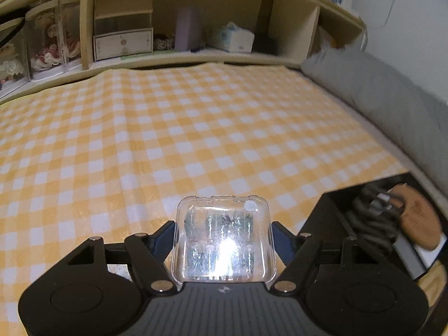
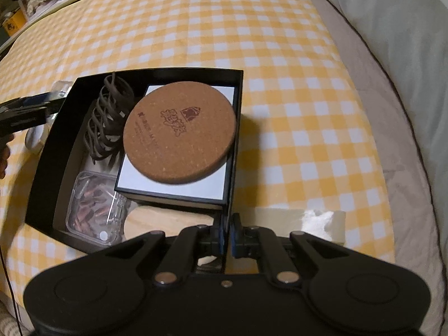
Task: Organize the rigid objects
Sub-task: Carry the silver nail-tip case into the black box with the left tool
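Looking along our left gripper [image 1: 224,232], we see its jaws partly closed on a clear plastic case [image 1: 224,238] of small dark-green pieces, the blue pads pressing its two sides and holding it above the yellow checked cloth [image 1: 196,126]; only this view shows the wooden shelf [image 1: 179,56] beyond the cloth, with a tissue box [image 1: 233,39] and boxed dolls [image 1: 50,44] on it, and a grey pillow [image 1: 378,92] to the right; the black box [image 1: 330,215] appears only at its lower right edge; the right wrist view alone looks down into that box, and from left to right we find a second clear case [image 2: 92,204] of reddish pieces, a dark coiled spring-like holder [image 2: 109,120], then a round cork coaster [image 2: 179,131] lying on a white-topped flat box [image 2: 173,179]; at that view's far left the left gripper's tip and its clear case reach just outside the box's left wall; our right gripper [image 2: 228,238] has its jaws pinched nearly together on the box's right wall.
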Tool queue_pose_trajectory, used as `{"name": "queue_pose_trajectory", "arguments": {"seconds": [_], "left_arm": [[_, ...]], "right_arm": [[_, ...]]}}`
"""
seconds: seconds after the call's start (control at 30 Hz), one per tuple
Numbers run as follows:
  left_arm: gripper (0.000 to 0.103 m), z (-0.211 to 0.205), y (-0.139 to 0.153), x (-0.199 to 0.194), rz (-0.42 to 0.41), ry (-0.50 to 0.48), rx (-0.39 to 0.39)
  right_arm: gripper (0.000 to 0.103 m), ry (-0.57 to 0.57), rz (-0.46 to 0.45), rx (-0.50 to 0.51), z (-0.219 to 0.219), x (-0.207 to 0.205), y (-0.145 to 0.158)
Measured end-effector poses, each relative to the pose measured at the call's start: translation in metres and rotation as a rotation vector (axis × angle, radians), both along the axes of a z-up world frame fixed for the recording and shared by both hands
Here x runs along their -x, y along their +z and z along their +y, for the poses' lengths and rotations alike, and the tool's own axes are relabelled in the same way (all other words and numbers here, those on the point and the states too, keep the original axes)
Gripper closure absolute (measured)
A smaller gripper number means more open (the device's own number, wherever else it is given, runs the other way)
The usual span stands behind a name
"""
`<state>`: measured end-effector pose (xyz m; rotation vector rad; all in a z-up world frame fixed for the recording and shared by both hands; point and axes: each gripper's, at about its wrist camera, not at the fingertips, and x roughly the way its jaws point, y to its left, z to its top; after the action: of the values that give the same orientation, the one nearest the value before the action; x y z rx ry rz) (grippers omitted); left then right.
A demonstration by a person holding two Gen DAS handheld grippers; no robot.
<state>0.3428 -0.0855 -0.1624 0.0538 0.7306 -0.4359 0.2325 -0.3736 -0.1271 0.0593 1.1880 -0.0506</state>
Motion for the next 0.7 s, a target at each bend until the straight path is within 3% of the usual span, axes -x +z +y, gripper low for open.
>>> {"name": "queue_pose_trajectory", "arguments": {"seconds": [0.4, 0.7], "left_arm": [[0.030, -0.006, 0.049, 0.053, 0.005, -0.064, 0.061], [0.030, -0.032, 0.065, 0.095, 0.128, -0.094, 0.144]], "right_arm": [[0.098, -0.019, 0.007, -0.012, -0.003, -0.003, -0.003], [0.098, -0.034, 0.011, 0.005, 0.001, -0.004, -0.004]]}}
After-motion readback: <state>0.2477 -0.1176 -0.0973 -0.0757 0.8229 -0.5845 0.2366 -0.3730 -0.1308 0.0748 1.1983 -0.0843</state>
